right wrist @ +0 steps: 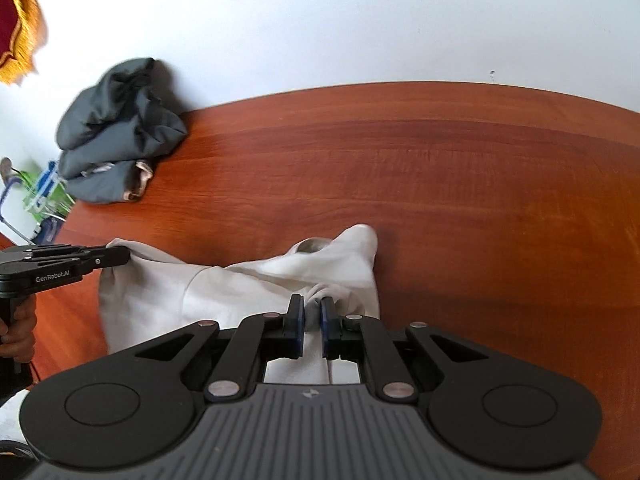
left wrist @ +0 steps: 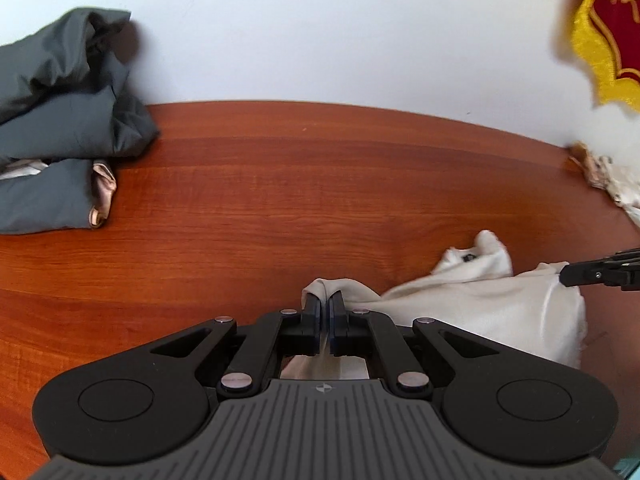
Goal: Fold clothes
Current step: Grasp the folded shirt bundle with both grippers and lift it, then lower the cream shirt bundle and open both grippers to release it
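the reddish-brown wooden table (left wrist: 260, 208) spreads ahead of both tools. on it, a cream fabric garment (right wrist: 240, 288) hangs stretched between them. the left gripper (left wrist: 325, 312) is pinched on one bunched corner, the right gripper (right wrist: 313, 316) on another, probably a shoulder. a crumpled dark grey jacket (left wrist: 60, 132) lies far left

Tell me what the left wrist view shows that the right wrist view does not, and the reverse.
Only the left wrist view shows a pale patterned cloth at the table's far right edge. Only the right wrist view shows green and blue items beyond the table's left end, and the person's hand. Both show the white garment, pinched by the left gripper and the right gripper, the dark grey garment pile, the wooden table and the red banner with a gold fringe.
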A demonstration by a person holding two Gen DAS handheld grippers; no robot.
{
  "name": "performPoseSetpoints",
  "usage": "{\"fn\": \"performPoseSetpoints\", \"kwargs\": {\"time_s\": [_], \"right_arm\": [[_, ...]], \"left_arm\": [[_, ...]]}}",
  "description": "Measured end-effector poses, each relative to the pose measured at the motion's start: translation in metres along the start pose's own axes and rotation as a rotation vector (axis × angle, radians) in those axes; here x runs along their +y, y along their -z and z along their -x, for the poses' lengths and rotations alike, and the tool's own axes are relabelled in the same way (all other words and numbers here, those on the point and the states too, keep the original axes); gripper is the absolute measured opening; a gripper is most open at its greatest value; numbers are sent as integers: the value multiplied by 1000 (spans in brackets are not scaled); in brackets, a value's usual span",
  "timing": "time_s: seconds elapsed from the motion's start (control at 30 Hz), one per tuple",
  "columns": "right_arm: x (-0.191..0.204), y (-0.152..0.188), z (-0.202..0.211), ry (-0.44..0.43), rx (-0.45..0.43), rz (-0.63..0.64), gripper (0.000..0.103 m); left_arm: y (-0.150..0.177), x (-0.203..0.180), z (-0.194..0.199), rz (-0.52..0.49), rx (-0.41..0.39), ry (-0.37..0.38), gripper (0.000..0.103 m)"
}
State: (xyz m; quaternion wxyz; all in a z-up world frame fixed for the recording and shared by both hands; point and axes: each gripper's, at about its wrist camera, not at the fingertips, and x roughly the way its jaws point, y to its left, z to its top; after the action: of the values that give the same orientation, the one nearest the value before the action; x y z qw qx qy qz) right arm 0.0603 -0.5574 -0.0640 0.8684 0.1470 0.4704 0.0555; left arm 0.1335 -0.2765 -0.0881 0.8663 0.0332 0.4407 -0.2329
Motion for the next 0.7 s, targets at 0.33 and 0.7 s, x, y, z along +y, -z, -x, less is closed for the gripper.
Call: {"fn": "performPoseSetpoints", "kwargs": {"time_s": [0.33,0.7], "right_arm": [[-16,-20,-72,60,68,7,9],[-27,-20,-98,62,95,-7,10]], "left_arm": [[3,16,-45,22,86,-41,5],[7,21,-67,21,147,-39,6]]}}
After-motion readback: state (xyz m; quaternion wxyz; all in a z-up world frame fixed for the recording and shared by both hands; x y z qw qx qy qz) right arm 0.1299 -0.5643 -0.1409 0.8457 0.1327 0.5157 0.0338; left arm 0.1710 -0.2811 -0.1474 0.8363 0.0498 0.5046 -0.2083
